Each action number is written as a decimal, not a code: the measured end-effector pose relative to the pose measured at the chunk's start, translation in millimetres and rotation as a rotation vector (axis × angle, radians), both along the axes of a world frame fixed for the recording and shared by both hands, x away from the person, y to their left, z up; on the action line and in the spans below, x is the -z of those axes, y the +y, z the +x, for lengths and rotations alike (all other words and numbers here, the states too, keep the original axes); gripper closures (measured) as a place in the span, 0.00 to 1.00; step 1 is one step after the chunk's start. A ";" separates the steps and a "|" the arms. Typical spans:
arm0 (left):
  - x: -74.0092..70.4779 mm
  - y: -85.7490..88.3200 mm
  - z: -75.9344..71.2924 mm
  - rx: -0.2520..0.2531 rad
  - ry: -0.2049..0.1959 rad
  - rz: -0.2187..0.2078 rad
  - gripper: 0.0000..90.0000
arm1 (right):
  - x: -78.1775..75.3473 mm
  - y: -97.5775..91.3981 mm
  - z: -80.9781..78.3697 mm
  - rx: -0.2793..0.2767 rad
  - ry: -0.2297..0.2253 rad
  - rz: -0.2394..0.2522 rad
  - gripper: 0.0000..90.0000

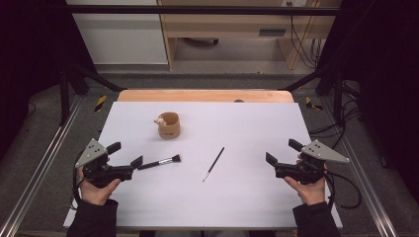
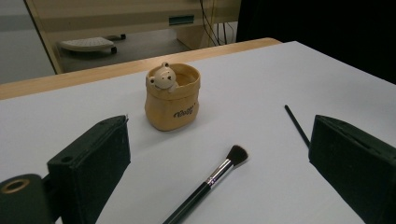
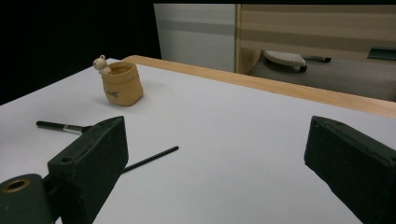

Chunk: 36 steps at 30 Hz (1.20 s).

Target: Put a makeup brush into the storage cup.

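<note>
A tan sack-shaped cup (image 1: 169, 125) with a small bear figure on its rim stands upright at the back left of the white table mat (image 1: 247, 123). A black-handled makeup brush (image 1: 159, 162) lies in front of it, and a thin black brush (image 1: 213, 164) lies near the middle. My left gripper (image 1: 124, 154) rests low at the left, open, with the makeup brush (image 2: 208, 183) on the mat just ahead between its jaws and the cup (image 2: 172, 97) beyond. My right gripper (image 1: 281, 151) sits at the right, open and holding nothing, facing the thin brush (image 3: 150, 158) and the cup (image 3: 121, 83).
The mat lies on a wooden table whose far edge (image 1: 205, 96) shows behind it. Metal rails (image 1: 44, 158) and black frame posts flank the table. Cables (image 1: 346, 192) trail at the right. A wooden desk stands beyond.
</note>
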State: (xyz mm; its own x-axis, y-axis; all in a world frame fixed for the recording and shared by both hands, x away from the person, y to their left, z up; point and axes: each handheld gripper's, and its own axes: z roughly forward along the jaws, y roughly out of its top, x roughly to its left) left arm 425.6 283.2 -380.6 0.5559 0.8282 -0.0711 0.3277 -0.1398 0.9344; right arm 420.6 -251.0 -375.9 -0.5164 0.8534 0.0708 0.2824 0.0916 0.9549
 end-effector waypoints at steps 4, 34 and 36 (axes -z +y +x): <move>0.0 0.2 0.0 0.002 0.004 0.003 0.05 | 0.3 0.9 -0.5 0.001 0.000 -0.002 0.07; -6.5 -9.1 22.0 0.093 0.092 0.178 0.07 | -0.9 15.9 -2.4 -0.023 0.006 -0.031 0.07; -6.4 -9.8 23.5 0.094 0.095 0.190 0.07 | -1.0 15.5 -2.5 -0.025 0.004 -0.033 0.07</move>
